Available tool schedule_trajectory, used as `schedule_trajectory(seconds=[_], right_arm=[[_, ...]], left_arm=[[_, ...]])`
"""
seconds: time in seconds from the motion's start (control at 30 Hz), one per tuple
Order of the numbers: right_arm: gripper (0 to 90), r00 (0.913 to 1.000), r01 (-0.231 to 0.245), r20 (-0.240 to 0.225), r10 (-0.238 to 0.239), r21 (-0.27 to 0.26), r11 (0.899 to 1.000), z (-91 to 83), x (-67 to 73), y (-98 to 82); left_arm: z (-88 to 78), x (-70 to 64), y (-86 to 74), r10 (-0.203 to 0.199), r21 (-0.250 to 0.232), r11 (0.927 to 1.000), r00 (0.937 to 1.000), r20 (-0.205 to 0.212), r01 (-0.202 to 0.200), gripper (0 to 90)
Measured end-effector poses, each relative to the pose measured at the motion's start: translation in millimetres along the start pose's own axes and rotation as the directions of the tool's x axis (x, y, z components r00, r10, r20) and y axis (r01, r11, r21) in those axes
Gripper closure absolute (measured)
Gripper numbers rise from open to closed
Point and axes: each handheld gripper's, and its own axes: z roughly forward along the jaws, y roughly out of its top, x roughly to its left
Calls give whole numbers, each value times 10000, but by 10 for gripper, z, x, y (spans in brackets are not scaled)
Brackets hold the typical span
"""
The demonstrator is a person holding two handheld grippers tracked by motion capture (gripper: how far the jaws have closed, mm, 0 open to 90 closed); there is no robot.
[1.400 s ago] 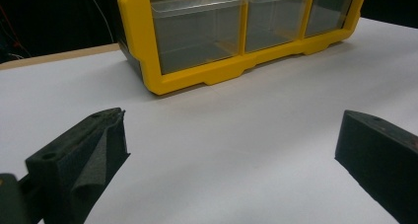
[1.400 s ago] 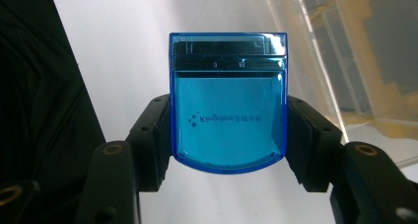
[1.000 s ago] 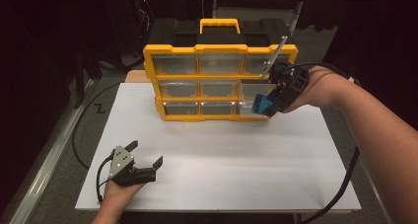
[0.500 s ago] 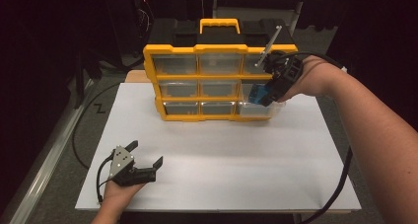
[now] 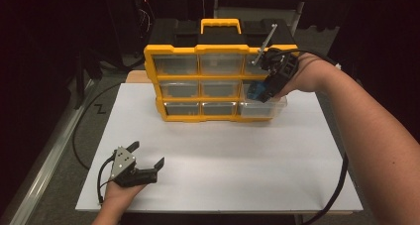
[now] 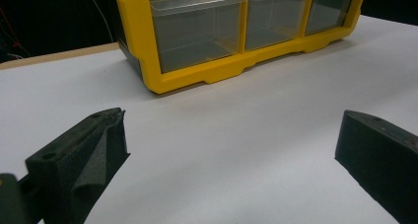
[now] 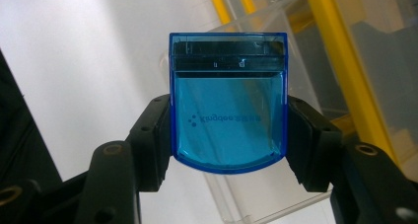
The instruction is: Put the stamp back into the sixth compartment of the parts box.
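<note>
— Where are we now with the blue box?

— We hold it in the right gripper point(image 7: 227, 135). The jaws are clamped on the two sides of the small blue transparent case point(image 7: 227, 103), and in the right gripper view it sits upright between the pads, its dark hinged end away from us. In the high view we see the same case point(image 5: 259, 90) just above the clear drawer point(image 5: 262, 107) that is pulled out from the bottom right corner of the yellow organizer point(image 5: 198, 81).

— So which step is this?

— We judge it is the placing step — the case is carried over the open drawer, but it is not yet inside. Under the case we see the drawer's clear walls, and the case seems apart from them, though we cannot say this for sure.

— And the left hand?

— The left gripper point(image 5: 147, 155) rests low on the white board point(image 5: 223, 160) near the front edge, well apart from the organizer. Its jaws stand wide apart, with nothing between them.

— What does the next move need?

— We think the case must go down between the drawer walls before the jaws open. The drawer is narrow — so the case must line up with it, or a corner may catch on the rim. After that the drawer probably wants a push back into its slot.
</note>
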Motion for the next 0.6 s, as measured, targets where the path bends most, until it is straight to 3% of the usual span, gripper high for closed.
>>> schedule_trajectory(seconds=[0.3,0.6], right_arm=[[441,9996,-182,222,177,198,9996,64,-96,-30],[441,9989,-475,74,473,299,9984,125,-165,-70]], left_arm=[[-6,3,-3,-42,-43,10000,10000,31,42,3],[-4,1,-4,-9,-24,10000,10000,39,9,3]])
